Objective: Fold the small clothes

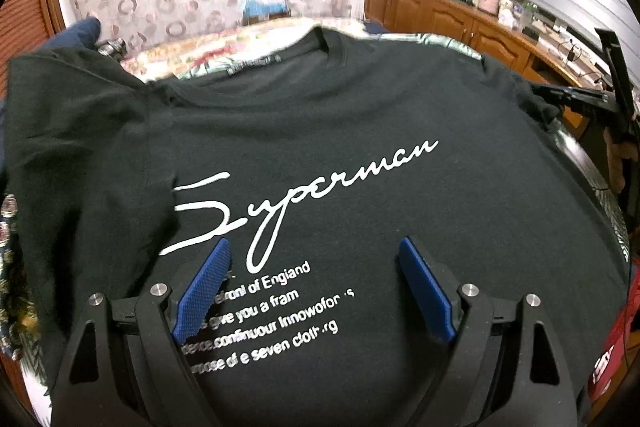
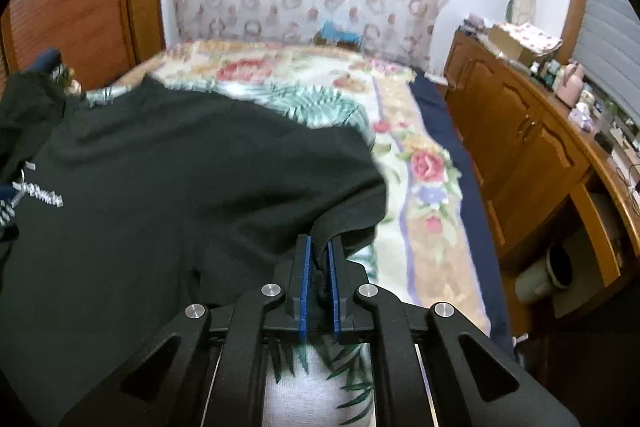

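Nearest you, your left gripper (image 1: pixel 316 287) is hovering with its blue pads spread wide and gripping nothing, right above the printed lines on the chest of the black T-shirt (image 1: pixel 320 147). The shirt is lying face up on the floral blanket (image 2: pixel 420 163), collar at the far end.

Your right gripper (image 2: pixel 318 267) is pinching the shirt's right sleeve (image 2: pixel 348 211), both pads clamped tight on a bunched fold of fabric at the shirt's right edge.

You are probably starting the first sideways fold, so be lifting that sleeve only just clear of the blanket and carrying it leftward over the print, keeping the fold line straight from shoulder to hem. Be thinking of pressing the left pads down near the middle of the chest, so the body is not sliding along with the pull.

Farther off to the right, a pale bin (image 2: pixel 544 271) is lying on its side under the wooden cabinet (image 2: pixel 516 131); I cannot tell what is in it. A cardboard box (image 2: pixel 508 43) is sitting on the far countertop, its contents hidden.
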Motion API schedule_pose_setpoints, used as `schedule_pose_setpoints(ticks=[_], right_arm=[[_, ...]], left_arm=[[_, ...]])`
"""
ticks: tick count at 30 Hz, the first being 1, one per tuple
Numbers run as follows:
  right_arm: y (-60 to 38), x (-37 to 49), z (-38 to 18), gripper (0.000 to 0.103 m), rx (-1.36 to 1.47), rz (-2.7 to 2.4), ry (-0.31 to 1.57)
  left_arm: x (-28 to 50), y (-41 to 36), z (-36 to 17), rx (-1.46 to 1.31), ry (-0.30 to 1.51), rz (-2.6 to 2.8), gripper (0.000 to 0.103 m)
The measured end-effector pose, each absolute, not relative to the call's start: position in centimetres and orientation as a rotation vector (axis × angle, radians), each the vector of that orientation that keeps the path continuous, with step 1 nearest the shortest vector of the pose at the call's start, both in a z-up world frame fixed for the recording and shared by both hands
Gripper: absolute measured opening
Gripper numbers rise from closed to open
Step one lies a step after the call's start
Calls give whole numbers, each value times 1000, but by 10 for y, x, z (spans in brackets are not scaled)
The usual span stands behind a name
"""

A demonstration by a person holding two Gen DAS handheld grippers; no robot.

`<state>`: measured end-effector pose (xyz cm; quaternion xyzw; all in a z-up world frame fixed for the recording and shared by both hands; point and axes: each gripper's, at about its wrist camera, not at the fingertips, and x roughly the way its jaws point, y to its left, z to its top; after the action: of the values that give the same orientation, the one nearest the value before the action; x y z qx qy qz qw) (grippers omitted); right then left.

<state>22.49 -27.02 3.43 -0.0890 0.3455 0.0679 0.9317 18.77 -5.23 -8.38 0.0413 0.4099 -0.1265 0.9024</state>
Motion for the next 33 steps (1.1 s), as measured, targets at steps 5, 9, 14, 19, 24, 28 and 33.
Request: schedule_pose_setpoints(ticks=[5,9,14,19,24,28,33], right_arm=[[-275,217,62,8,-135,133,626],[-252,214,84,8,-149,194,561],[-191,192,94,8,-199,411,489],[-166,171,82,46,-212,506,527],[-199,180,73,51,-174,404,575],[-212,189,63,51,-125,331,646],[-200,208,53,51,-52,341,711]], left_arm=[[171,-44,-64,45,786,-292,87],[158,-39,-51,13,755,-317,87],[144,-34,-41,-8,697,-328,87],[136,-32,-38,-22,672,-336,87],[129,-32,-35,-49,649,-344,87],[128,-36,-36,-44,643,-340,87],[125,-38,-39,-30,645,-331,87]])
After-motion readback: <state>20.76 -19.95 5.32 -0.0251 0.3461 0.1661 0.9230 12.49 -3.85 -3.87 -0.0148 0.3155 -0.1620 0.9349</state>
